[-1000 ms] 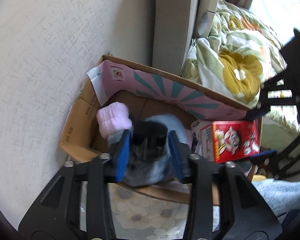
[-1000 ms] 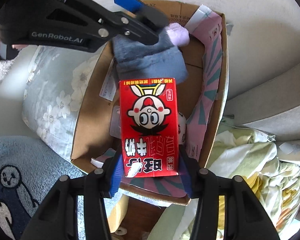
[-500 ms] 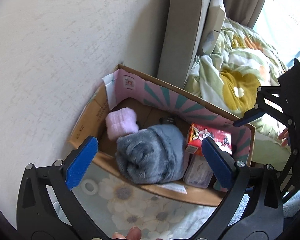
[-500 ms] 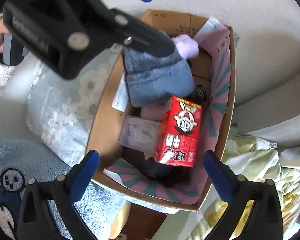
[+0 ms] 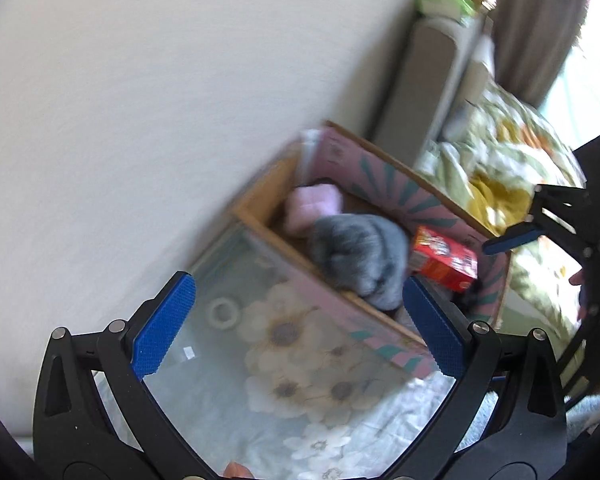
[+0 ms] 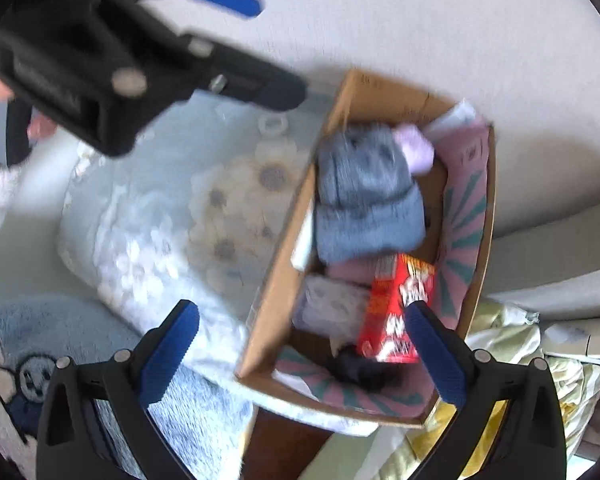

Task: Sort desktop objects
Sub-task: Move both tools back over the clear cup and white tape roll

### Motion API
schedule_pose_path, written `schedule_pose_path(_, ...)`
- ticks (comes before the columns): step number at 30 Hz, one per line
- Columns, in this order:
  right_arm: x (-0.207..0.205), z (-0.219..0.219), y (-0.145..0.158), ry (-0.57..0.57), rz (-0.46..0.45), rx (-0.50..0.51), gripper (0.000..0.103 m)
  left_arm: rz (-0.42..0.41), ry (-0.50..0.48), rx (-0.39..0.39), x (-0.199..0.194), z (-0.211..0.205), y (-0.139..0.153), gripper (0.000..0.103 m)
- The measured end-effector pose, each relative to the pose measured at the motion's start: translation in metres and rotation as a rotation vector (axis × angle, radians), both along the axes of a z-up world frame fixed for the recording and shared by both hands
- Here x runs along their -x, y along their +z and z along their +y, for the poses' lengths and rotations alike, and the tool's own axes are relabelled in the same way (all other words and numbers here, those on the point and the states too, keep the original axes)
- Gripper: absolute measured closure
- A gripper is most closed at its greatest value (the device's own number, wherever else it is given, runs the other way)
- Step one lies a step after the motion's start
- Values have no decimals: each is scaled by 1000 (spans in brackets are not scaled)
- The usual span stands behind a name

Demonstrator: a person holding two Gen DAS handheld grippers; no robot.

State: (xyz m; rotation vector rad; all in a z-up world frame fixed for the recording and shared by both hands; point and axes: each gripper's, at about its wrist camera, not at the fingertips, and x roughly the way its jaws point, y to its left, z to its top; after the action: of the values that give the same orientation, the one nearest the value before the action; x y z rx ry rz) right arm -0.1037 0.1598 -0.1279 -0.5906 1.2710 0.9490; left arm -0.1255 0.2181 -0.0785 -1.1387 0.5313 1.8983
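A pale textured wall [image 5: 140,100] backs the scene, with a grey upholstered headboard [image 5: 428,80] and a bed under a green-and-yellow floral quilt [image 5: 500,168] off to one side, and brown curtains [image 5: 540,20] by a bright window. Below us lies the bench [image 5: 300,360], covered in a light blue cloth printed with cream flowers, bearing a small ring of clear tape [image 5: 222,312]. At its far edge sits an open brown cardboard box [image 6: 284,280] lined with pink-and-teal striped paper. Inside we see a rolled grey fleecy cloth [image 6: 364,196], a small pink fluffy bundle [image 6: 414,148] beside it toward the wall, a red cartoon-printed carton [image 6: 396,308] lying near the other end, a clear plastic case [image 6: 328,308] just beside the carton, and something dark [image 6: 360,368] we cannot make out. Our left gripper [image 5: 296,328] has its blue-padded fingers [image 5: 164,324] spread wide with nothing between them; the right gripper [image 6: 304,352] likewise gapes fully, holding nothing, above the box's near end. A fluffy blue-and-white rug [image 6: 60,344] lies beneath.
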Motion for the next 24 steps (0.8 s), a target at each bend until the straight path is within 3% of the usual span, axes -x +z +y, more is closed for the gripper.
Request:
schedule_pose_path(4,4,16,8,-49,-36,-38,1,-11,110,-43,5,-47,0,0)
schedule_pose_path(8,8,32,7,-85,-32,-75,1,6,222,-27,10,-92,-8,0)
schedule_pose_path(14,23,60,7,-121,-86,-117,1,22,310,-48,8,-141,-25,0)
schedule_pose_path(19,38,80,2,-232,-81,-259,1,67,391,-89,2,-164,-42,0)
schedule_pose_path(24,60,100,-21,-266,-225,-289,1,12,439,-95,14,-176,-74,0)
